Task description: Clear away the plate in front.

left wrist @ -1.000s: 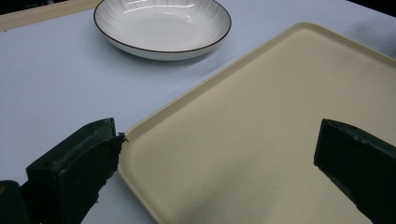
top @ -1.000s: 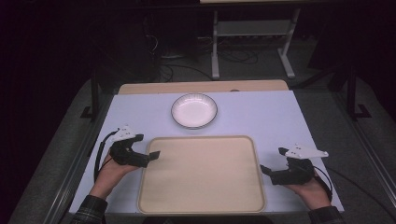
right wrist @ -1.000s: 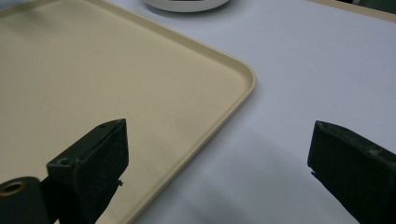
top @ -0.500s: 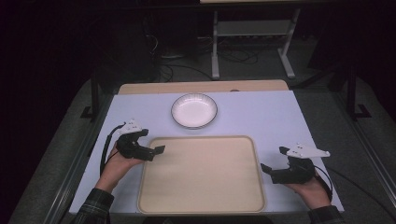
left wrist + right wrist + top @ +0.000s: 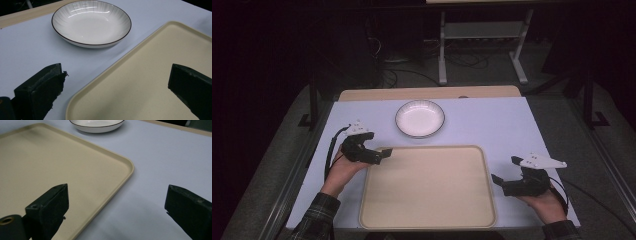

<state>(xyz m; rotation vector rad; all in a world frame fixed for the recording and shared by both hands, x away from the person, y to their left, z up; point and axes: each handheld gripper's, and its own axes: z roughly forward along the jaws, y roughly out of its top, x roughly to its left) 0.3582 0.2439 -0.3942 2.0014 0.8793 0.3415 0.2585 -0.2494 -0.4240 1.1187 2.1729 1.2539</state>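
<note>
Tray (image 5: 427, 192) lies on the table (image 5: 492, 120) just near of the plate (image 5: 419, 118), left gripper (image 5: 384, 153) spread wide over its far-left corner, right gripper (image 5: 504, 172) spread wide beside its right edge

From my station I see a table (image 5: 522, 125) topped with a pale lavender-white sheet, a strip of bare light wood (image 5: 427, 93) showing along its far edge. Dark metal rails (image 5: 292, 175) run down both long sides. The floor (image 5: 557, 95) is grey carpet. Beyond the far edge stands a white metal stand (image 5: 482, 40) with splayed feet, with dark cables (image 5: 387, 75) lying near it. The room behind sits in near darkness; light falls mostly on the tabletop.
</note>
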